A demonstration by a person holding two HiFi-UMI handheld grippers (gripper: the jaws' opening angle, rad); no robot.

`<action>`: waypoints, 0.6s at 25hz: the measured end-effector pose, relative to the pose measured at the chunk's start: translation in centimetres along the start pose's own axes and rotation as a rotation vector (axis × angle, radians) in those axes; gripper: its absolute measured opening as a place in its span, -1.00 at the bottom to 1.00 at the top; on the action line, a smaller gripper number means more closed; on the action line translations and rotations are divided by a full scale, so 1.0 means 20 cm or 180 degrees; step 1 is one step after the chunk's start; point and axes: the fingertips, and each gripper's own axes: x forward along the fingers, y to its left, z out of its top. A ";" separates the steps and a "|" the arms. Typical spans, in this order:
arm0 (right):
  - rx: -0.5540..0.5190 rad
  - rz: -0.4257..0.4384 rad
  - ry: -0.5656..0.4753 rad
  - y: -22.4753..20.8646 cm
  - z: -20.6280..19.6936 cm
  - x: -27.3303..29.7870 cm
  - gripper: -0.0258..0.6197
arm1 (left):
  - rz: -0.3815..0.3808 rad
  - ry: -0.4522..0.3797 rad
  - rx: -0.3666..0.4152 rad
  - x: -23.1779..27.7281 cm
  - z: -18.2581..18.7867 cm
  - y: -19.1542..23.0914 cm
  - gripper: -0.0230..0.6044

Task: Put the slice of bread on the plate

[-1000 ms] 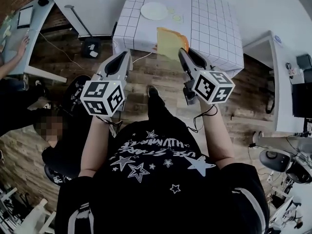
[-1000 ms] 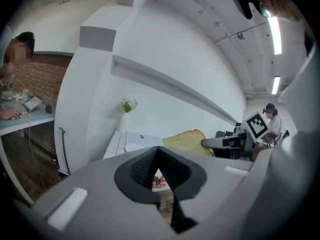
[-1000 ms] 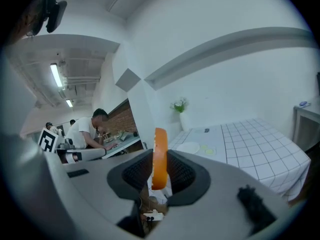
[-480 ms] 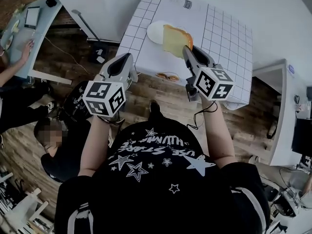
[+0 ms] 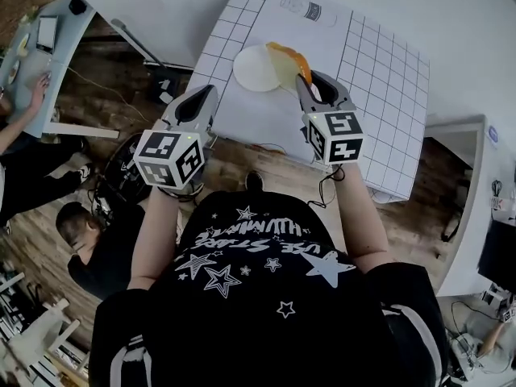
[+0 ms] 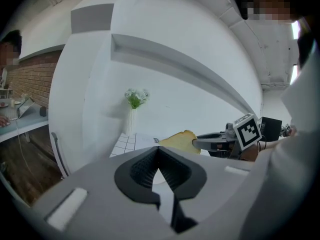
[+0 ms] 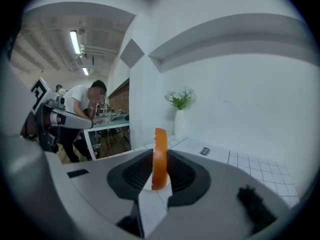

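Observation:
A slice of bread (image 5: 287,60) with an orange crust stands on edge between the jaws of my right gripper (image 5: 305,79), which is shut on it. It hangs over the right rim of the round white plate (image 5: 250,69) on the grid-patterned table (image 5: 379,71). In the right gripper view the bread (image 7: 160,149) shows edge-on, upright, pinched by both pads. My left gripper (image 5: 205,97) hovers off the table's near-left edge, shut and holding nothing. The left gripper view shows its jaws (image 6: 159,151) meeting at the tips, with the bread (image 6: 181,141) and the right gripper (image 6: 212,141) beyond them.
A white vase with green flowers (image 6: 133,111) stands at the table's far end by the wall. A printed sheet (image 5: 305,8) lies beyond the plate. A person (image 5: 81,232) sits on the wooden floor at the left, near a desk (image 5: 32,55).
Both grippers have come forward over the table's near edge. The bread has rolled from showing its flat face to standing on edge, and now sits over the plate's rim.

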 end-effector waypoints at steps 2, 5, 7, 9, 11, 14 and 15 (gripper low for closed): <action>-0.0139 -0.0018 0.0002 -0.03 0.00 0.06 -0.63 | -0.0005 0.0009 -0.0007 0.04 0.00 0.01 -0.90; -0.0535 -0.0116 0.0050 -0.07 0.01 0.16 -0.63 | 0.0024 0.0050 0.0014 0.09 0.01 0.05 -0.90; -0.0798 -0.0161 0.0095 -0.07 0.00 0.23 -0.63 | 0.0077 0.0086 0.0036 0.11 0.01 0.08 -0.90; -0.1048 -0.0174 0.0139 -0.06 0.00 0.29 -0.63 | 0.0109 0.0102 0.0040 0.13 0.02 0.12 -0.90; -0.1317 -0.0192 0.0195 -0.04 0.00 0.35 -0.63 | 0.0119 0.0109 0.0027 0.15 0.02 0.15 -0.90; -0.1776 -0.0300 0.0248 -0.01 -0.02 0.44 -0.63 | 0.0093 0.0135 0.0017 0.19 0.02 0.20 -0.90; -0.1896 -0.0340 0.0250 -0.01 -0.02 0.47 -0.63 | 0.0078 0.0150 0.0014 0.20 0.02 0.22 -0.90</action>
